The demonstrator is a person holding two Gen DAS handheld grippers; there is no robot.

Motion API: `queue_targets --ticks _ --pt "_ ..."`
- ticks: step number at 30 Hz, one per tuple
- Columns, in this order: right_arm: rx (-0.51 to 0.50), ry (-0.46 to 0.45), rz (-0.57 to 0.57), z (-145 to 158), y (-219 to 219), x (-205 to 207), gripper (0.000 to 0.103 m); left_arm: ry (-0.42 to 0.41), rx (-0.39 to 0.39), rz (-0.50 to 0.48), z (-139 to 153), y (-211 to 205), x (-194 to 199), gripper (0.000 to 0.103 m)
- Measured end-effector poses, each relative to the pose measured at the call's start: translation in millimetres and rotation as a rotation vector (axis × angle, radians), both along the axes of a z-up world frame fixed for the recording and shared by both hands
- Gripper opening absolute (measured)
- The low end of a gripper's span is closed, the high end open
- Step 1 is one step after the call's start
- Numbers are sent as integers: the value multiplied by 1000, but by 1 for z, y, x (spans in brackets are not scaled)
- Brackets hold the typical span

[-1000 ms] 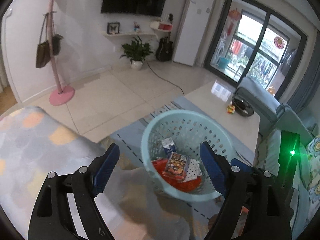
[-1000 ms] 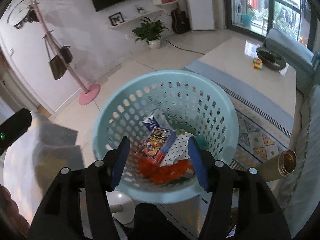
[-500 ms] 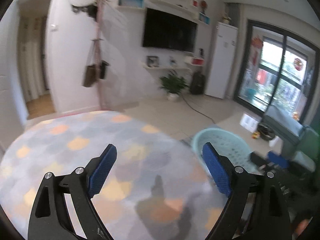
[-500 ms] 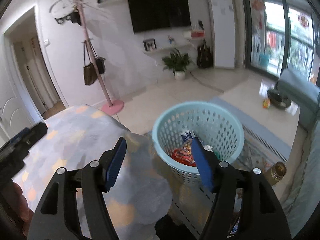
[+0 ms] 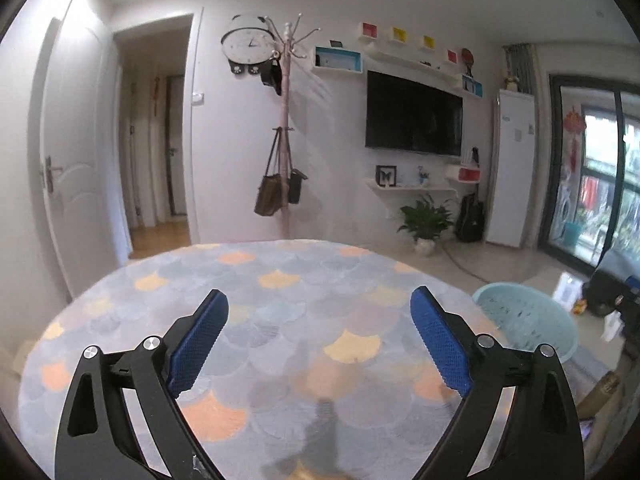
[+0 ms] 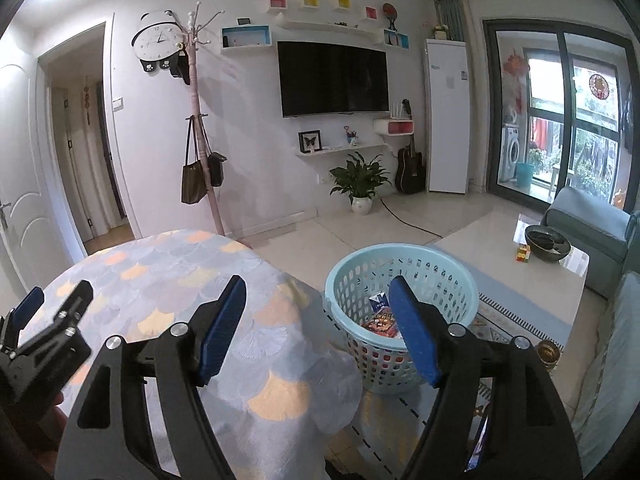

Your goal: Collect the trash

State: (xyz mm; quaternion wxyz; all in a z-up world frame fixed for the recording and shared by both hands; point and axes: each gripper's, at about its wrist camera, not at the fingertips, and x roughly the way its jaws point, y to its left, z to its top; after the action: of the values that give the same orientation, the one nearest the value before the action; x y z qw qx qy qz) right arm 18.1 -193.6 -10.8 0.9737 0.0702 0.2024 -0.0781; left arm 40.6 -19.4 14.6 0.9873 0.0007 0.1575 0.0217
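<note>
Both grippers have lifted away from the basket since 1 second ago and now hover level over the round table (image 5: 280,280) with its fan-patterned cloth. Left gripper (image 5: 320,320) has its jaws spread wide, holding nothing. Right gripper (image 6: 318,314) is likewise wide apart and empty. Beside the table on the floor stands the light-blue laundry basket (image 6: 404,252), with snack wrappers (image 6: 380,322) and a small carton (image 6: 378,302) inside.

light-blue basket (image 6: 404,264) upright on floor, trash (image 6: 382,318) inside

Home living room, wall television (image 6: 333,79), sofa (image 6: 588,228), coat stand (image 6: 199,120), potted plant (image 6: 359,184)
</note>
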Motion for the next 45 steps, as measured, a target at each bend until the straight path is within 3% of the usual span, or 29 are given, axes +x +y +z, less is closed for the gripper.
queue_targets --ticks 11,24,33,45 --pt "-13 -6 -15 -20 5 -17 70 5 -13 -51 -5 1 -7 95" --pt "-4 44 -69 -27 -8 -5 70 21 14 -81 -9 -7 -6 95" --pt "-12 52 -72 -30 -8 -1 70 62 -6 -71 -13 -4 1 95" --pt "-15 60 -65 -32 -5 2 70 54 14 -80 -15 -5 -1 95"
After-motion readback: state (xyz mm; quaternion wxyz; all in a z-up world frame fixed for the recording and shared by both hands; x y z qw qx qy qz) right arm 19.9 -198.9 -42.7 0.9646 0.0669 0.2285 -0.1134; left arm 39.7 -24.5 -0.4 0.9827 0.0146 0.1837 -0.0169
